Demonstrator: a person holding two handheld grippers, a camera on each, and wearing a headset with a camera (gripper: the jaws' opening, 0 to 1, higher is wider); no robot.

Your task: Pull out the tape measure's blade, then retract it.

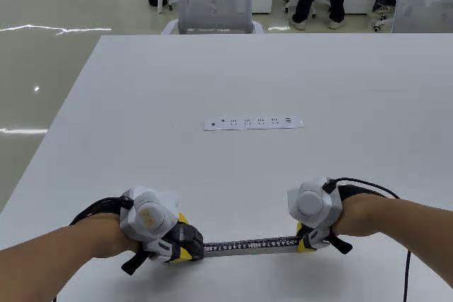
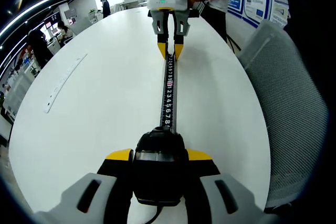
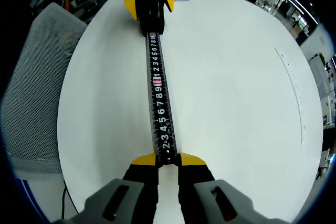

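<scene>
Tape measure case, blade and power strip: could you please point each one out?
tape measure case [image 2: 160, 163]: left gripper view, middle of its black body.
blade [image 3: 157, 95]: right gripper view, mid-length, on the numbers.
power strip [image 1: 253, 123]: head view, its middle.

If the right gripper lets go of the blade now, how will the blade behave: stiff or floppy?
The blade is probably fairly stiff: it runs straight between the case and the right gripper. Thin and narrow, it may buckle if pushed sideways. Released, it would likely snap back into the case.
</scene>
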